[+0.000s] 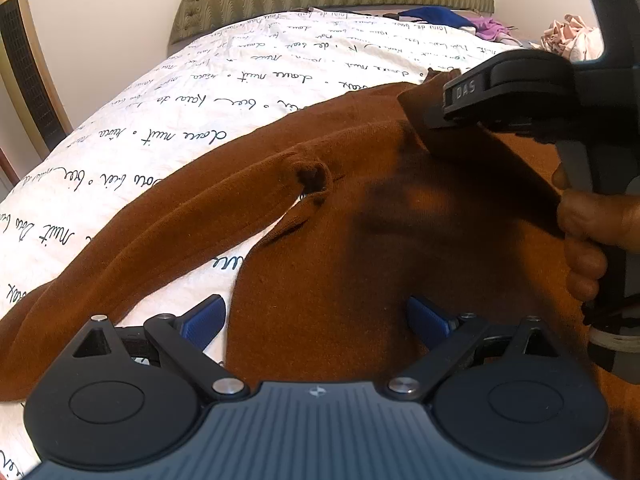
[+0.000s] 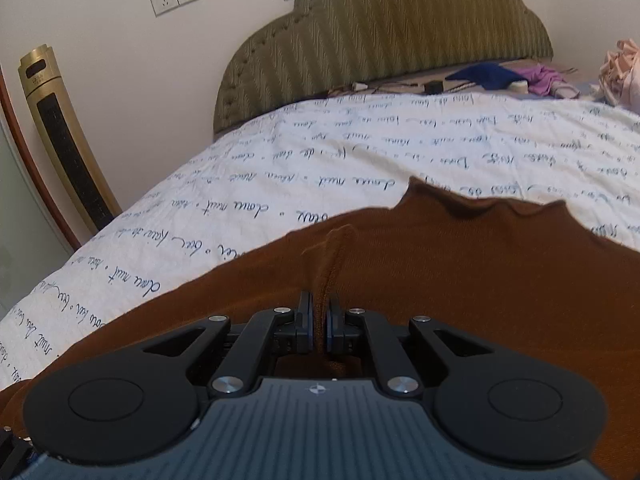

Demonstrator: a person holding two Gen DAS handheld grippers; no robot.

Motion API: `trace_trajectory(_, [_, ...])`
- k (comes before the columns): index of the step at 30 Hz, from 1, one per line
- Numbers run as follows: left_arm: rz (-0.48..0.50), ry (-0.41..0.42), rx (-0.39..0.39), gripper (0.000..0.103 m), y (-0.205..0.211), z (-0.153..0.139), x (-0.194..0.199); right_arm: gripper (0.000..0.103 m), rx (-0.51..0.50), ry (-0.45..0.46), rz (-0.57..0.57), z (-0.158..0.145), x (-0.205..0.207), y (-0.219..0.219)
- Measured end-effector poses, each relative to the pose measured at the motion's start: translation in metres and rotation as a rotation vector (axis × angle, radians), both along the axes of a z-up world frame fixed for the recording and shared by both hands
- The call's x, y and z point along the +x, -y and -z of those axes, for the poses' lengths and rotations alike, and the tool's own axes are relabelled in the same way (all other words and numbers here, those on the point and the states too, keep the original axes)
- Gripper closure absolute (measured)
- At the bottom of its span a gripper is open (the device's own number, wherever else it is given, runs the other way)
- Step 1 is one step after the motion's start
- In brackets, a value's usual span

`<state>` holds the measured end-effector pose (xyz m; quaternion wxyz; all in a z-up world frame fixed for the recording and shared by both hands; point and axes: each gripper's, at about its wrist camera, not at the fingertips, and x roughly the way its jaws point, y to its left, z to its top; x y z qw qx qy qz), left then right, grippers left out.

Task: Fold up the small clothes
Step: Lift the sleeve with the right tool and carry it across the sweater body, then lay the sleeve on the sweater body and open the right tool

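Note:
A brown long-sleeved sweater (image 1: pixel 340 248) lies spread on the bed, one sleeve (image 1: pixel 160 232) stretched to the left. My left gripper (image 1: pixel 316 322) is open, its blue pads (image 1: pixel 204 320) straddling the sweater's left edge just above the fabric. My right gripper (image 2: pixel 319 320) is shut on a pinched ridge of the sweater (image 2: pixel 480 280) near its far edge. In the left wrist view the right gripper (image 1: pixel 448 100) shows at the upper right, holding the brown cloth lifted off the bed.
The bed has a white cover with script print (image 1: pixel 240 92) and a green padded headboard (image 2: pixel 384 32). Blue, purple and pink clothes (image 2: pixel 520 76) lie piled by the headboard. A gold tower unit (image 2: pixel 64 136) stands by the wall at left.

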<state>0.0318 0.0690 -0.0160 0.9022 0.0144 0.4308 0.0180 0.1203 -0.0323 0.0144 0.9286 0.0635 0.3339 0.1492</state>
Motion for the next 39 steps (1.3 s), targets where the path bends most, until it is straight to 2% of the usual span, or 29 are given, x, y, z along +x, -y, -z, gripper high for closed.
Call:
trace_trajectory(13, [-0.005, -0.002, 0.000, 0.005, 0.000, 0.001, -0.001, 0.092, -0.058, 0.038, -0.040, -0.001, -0.005, -0.013])
trace_trajectory(17, [-0.007, -0.004, 0.002, 0.005, 0.000, 0.001, -0.001, 0.092, -0.054, 0.019, -0.070, 0.000, -0.003, -0.017])
trace_trajectory(21, [-0.005, -0.003, 0.006, 0.005, 0.001, 0.000, -0.002, 0.086, -0.029, -0.047, -0.095, 0.006, 0.003, -0.019])
trace_trajectory(22, [-0.005, -0.002, 0.006, 0.005, 0.001, 0.000, -0.002, 0.079, -0.015, -0.059, -0.097, 0.006, 0.002, -0.018])
trace_trajectory(24, [-0.007, -0.002, 0.008, 0.005, 0.000, -0.001, -0.002, 0.075, 0.015, -0.060, -0.103, 0.003, -0.002, -0.015])
trace_trajectory(29, [-0.012, 0.001, 0.008, 0.005, 0.000, -0.004, -0.004, 0.070, 0.045, -0.034, -0.123, -0.009, -0.013, -0.010])
trace_trajectory(34, [-0.008, 0.008, 0.017, 0.005, 0.002, -0.007, -0.006, 0.067, 0.135, -0.088, -0.104, -0.004, -0.012, 0.004])
trace_trajectory(39, [-0.013, 0.017, 0.025, 0.005, 0.004, -0.012, -0.010, 0.065, 0.083, -0.142, -0.103, 0.008, -0.013, 0.001])
